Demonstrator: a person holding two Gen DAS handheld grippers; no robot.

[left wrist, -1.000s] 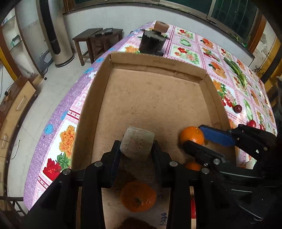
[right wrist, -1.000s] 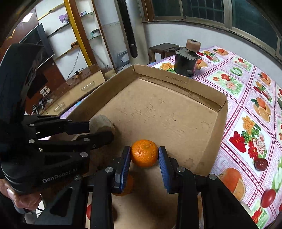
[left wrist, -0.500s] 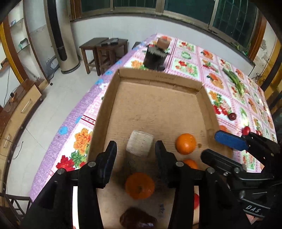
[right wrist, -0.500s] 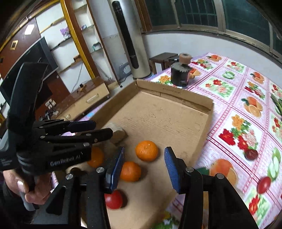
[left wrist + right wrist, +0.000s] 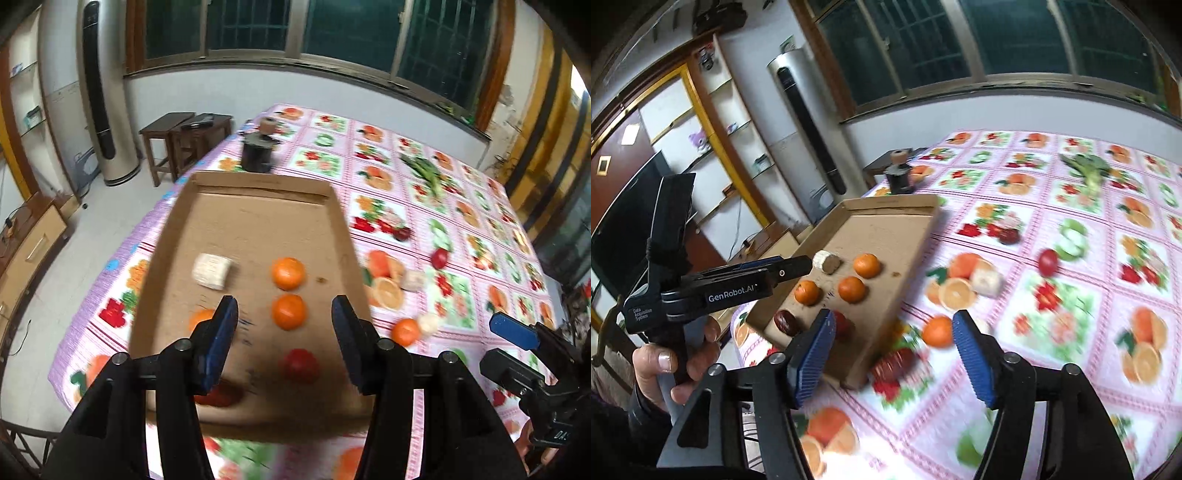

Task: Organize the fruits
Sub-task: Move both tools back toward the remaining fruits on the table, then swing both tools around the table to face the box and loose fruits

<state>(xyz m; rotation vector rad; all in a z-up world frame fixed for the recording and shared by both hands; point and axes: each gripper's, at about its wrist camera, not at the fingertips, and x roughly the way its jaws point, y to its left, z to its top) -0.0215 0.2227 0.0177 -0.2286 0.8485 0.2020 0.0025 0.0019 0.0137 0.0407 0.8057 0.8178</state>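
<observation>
While both tongs are hanging spread wide and carrying nothing, the loose orange point(image 5: 937, 331) is sitting on the worktop point(image 5: 1071, 295) just right of the cardboard tray point(image 5: 886, 221), almost straight ahead of the right tongs point(image 5: 893, 354) and framed between their blue pads. Being round, it is offering no long axis to line up with. The left tongs point(image 5: 283, 341) are hovering over the near half of the tray, so the right hand is looking nearer to that orange, which is showing off to the right in the left view point(image 5: 405, 331). Inside the tray, three oranges point(image 5: 288, 273), a pale cut chunk point(image 5: 212, 271), a red fruit point(image 5: 300, 365) and a dark brown fruit point(image 5: 786, 322) are lying apart from each other. Out on the worktop, a pale piece point(image 5: 987, 281) and a red fruit point(image 5: 1048, 261) are waiting farther off, with a dark red fruit point(image 5: 894, 363) lying near the tray's corner, close to the left pad's likely path. Printed fruit on the cloth is probably making real pieces harder to pick out, and the pictures are blurring at the near edge.
</observation>
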